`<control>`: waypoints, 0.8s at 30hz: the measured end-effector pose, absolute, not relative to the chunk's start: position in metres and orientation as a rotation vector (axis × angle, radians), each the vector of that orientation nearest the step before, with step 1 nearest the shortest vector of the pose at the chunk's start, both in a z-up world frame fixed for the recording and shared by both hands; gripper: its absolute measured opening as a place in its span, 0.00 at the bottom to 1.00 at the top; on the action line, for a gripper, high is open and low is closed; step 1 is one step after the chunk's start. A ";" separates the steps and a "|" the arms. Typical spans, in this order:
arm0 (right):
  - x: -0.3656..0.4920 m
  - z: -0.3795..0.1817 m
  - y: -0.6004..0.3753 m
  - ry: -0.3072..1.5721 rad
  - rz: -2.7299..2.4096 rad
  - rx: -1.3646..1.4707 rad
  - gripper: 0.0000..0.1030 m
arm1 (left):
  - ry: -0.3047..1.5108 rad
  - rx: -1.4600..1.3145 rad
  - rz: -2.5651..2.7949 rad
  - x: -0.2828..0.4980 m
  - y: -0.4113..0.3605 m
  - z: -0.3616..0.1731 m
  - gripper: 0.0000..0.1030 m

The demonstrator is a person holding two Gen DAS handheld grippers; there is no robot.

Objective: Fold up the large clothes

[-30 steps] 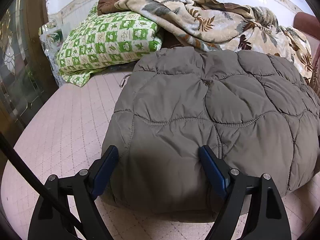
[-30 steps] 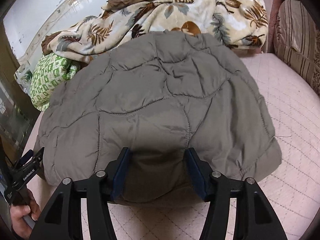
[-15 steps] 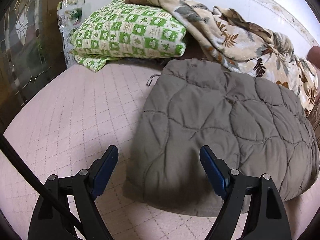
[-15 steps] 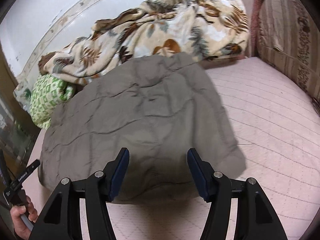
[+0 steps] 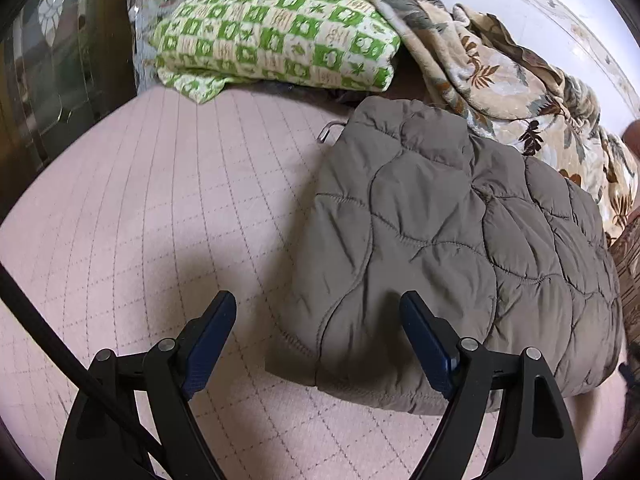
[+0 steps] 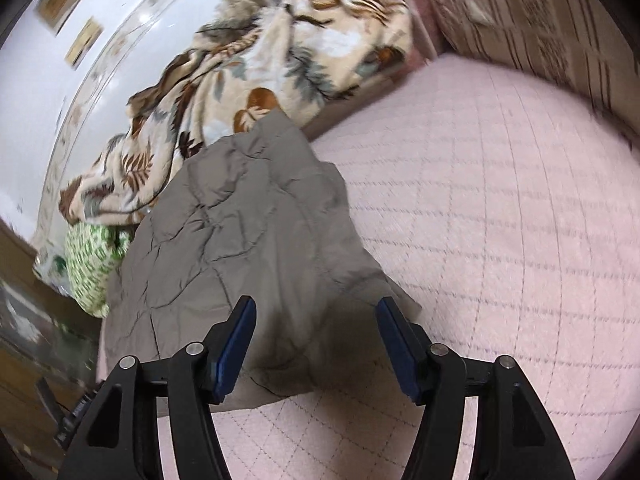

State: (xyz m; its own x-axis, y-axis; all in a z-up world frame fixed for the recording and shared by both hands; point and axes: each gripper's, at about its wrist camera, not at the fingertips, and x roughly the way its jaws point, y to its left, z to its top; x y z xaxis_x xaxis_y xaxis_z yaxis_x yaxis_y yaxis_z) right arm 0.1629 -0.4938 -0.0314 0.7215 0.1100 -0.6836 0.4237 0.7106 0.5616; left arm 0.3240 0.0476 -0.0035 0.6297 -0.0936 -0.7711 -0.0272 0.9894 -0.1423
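A grey-brown quilted jacket [image 5: 460, 240] lies folded into a compact bundle on the pink quilted bed cover [image 5: 140, 208]. It also shows in the right wrist view [image 6: 240, 240]. My left gripper [image 5: 318, 328] is open and empty, above the jacket's near left corner. My right gripper [image 6: 316, 332] is open and empty, above the jacket's near right corner. Neither gripper touches the cloth.
A green-and-white patterned pillow [image 5: 276, 36] and a leaf-print blanket [image 5: 500, 64] lie at the back against the wall. A metal hanger hook [image 5: 330, 130] pokes out by the jacket's far left. A striped cushion [image 6: 520, 12] stands at the right. A dark wooden cabinet [image 5: 52, 60] stands at the left.
Both grippers have pulled back and lifted from the jacket. The left view has swung left and the right view right, so more pink cover shows.
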 end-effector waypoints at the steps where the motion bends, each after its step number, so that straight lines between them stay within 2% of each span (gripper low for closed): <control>1: 0.161 -0.035 -0.498 0.762 -0.193 0.808 0.66 | 0.896 -0.158 -0.036 0.324 0.050 -0.004 0.81; 18: 0.150 -0.079 -0.522 0.714 -0.182 1.148 0.76 | 1.113 -0.583 -0.093 0.322 0.092 -0.048 0.81; 24: 0.150 -0.089 -0.521 0.713 -0.185 1.205 0.76 | 1.081 -0.642 -0.094 0.318 0.093 -0.049 0.81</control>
State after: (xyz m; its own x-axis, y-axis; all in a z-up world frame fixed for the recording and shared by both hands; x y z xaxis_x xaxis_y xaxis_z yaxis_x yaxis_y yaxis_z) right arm 0.1504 -0.5213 -0.0888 0.7710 0.2333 -0.5926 0.4919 0.3727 0.7868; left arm 0.3181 0.0931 -0.0488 0.4857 -0.3739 -0.7901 -0.2325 0.8161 -0.5291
